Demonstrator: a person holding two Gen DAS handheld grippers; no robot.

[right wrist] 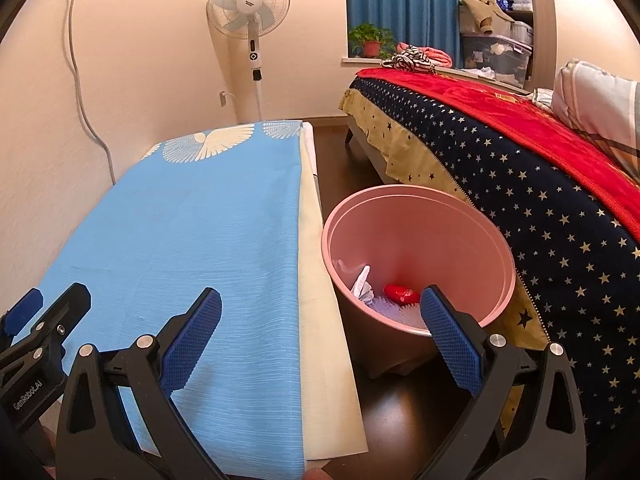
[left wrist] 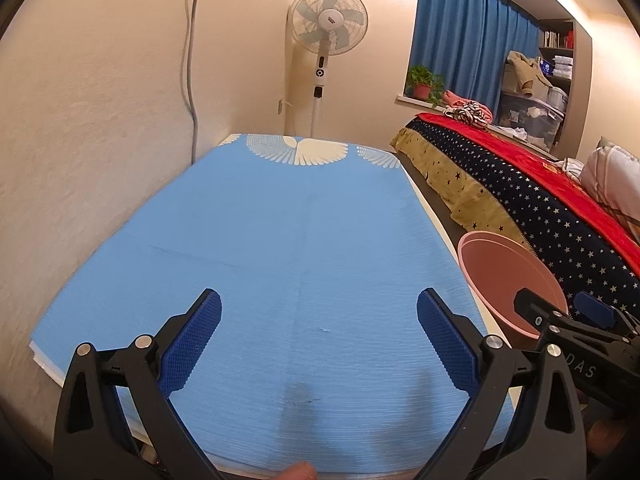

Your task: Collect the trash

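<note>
**Both grippers hanging open, trash lying in the pink bin**

The left gripper (left wrist: 319, 344) is hovering over the near end of the blue tablecloth (left wrist: 280, 240), its jaws spread wide and holding nothing. The right gripper (right wrist: 320, 340) is hanging just beside it, equally wide and empty, straddling the table's right edge where a cream underlay (right wrist: 320, 300) is showing past the blue cloth. Just beyond that edge the pink bin (right wrist: 472, 236) is sitting on the dark floor, squeezed between the table and the star-patterned bedspread (right wrist: 540, 200). Inside it a crumpled white tissue (right wrist: 362, 284) and a red wrapper (right wrist: 400, 293) are lying at the bottom. A narrow strip of floor is running on between table and bed. A standing fan (right wrist: 248, 8) is waiting at the far wall.
</note>
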